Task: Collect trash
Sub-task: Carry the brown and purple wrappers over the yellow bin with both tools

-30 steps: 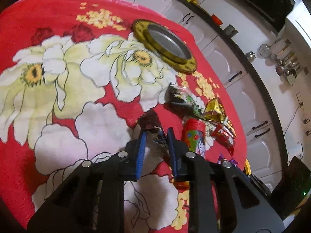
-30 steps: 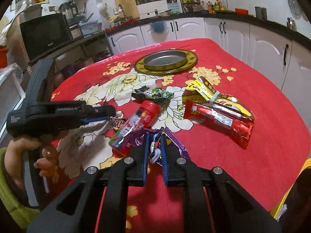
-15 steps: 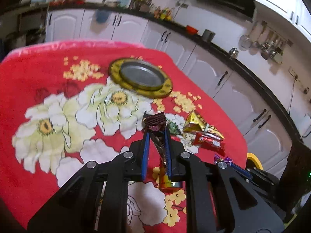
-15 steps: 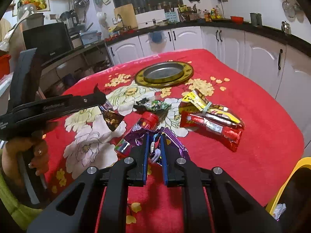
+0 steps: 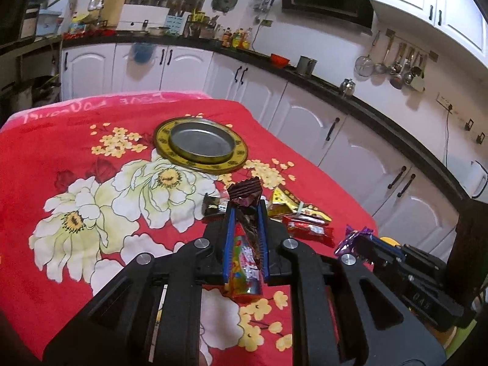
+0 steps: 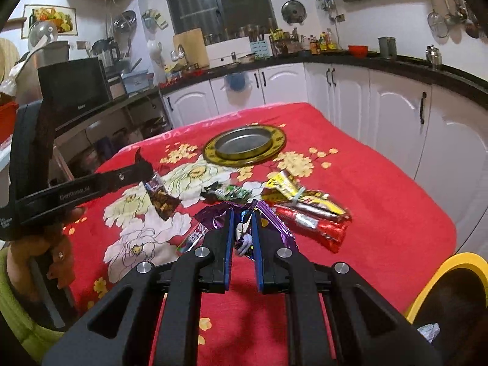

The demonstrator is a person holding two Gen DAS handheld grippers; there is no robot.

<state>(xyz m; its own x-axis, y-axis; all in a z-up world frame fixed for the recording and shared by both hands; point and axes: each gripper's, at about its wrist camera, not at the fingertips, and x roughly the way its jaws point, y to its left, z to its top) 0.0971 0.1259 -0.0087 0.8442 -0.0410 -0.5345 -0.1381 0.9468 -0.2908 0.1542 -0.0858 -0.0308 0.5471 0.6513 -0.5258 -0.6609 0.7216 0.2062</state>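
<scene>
Already both sets of fingers are closed on trash: the left gripper (image 5: 245, 213) pinches a dark brown wrapper (image 5: 246, 189) lengthwise, the right gripper (image 6: 242, 222) a purple wrapper (image 6: 268, 216). The yellow bin (image 6: 451, 262) lies right of the right fingers, nearer that hand.

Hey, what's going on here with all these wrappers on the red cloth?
A person is clearing snack trash off a table with a red floral cloth, a handheld gripper in each hand. The left gripper is shut on a dark brown wrapper, held above the cloth. The right gripper is shut on a purple wrapper. A green wrapper, a red tube, a red packet and yellow packets lie on the cloth. A yellow-rimmed bin sits at the table's edge.
</scene>
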